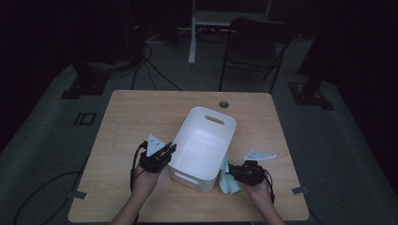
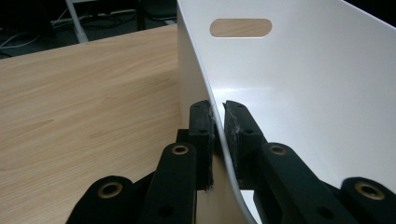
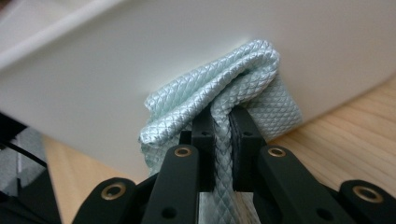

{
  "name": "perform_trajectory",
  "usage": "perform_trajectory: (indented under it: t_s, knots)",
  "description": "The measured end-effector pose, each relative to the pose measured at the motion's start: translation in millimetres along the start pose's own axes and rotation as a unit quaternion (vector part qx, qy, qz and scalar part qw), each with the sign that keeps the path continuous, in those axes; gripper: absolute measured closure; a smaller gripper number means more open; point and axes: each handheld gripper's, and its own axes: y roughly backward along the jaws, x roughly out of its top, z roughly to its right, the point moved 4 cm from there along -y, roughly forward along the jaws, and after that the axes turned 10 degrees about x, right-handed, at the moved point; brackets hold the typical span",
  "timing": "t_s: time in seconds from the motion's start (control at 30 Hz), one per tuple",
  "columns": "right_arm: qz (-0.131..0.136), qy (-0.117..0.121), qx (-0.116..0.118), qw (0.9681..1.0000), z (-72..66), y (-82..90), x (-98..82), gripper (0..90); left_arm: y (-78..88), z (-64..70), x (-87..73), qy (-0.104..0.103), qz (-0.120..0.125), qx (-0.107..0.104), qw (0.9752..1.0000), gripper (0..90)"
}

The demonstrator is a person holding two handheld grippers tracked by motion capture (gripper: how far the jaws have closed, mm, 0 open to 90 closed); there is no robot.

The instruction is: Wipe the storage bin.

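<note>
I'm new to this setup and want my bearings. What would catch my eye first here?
The white plastic bin in the middle of the wooden table stands out most. The left claw is clamped on the bin's side wall, one pad inside and one outside. Just right of the bin, the right claw pinches a folded pale green cloth that presses against the bin's outer wall.

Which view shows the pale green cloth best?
The right gripper view: the cloth sits close up, its quilted weave clear, pinched in the right claw against the white bin. The high view shows a small pale patch.
</note>
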Motion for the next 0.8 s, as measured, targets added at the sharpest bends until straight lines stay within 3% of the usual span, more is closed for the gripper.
perform_trajectory:
  t_s: [0.2, 0.43, 0.53, 0.6, 0.73, 0.8]
  knots:
    - [-0.020, -0.015, -0.014, 0.9996, 12.7, -8.0, -8.0, 82.6, 0.3, 1.6, 0.4, -0.007, -0.002, -0.001, 1.0000, 81.8]
    - [-0.049, -0.040, -0.033, 0.9975, 29.1, -22.2, -21.5, 82.6, 0.0, 1.0, 0.0, 0.005, -0.002, 0.005, 1.0000, 81.5]
    - [-0.053, -0.030, -0.045, 0.9971, 23.2, -21.0, -21.2, 82.7, -0.3, 1.1, -0.1, 0.011, 0.001, 0.010, 0.9999, 81.8]
    - [-0.051, -0.024, -0.038, 0.9977, 17.5, -18.0, -20.3, 82.6, 0.0, 1.2, -0.2, 0.008, 0.001, 0.014, 0.9999, 81.8]
    - [-0.026, -0.012, -0.012, 0.9995, -3.9, -5.1, -14.2, 82.6, 0.2, 2.0, 0.0, 0.004, 0.001, 0.020, 0.9998, 81.9]
    - [-0.004, 0.001, 0.010, 0.9999, -21.2, 4.9, -8.0, 82.6, 0.3, 2.1, 0.0, 0.004, 0.001, 0.022, 0.9997, 82.0]
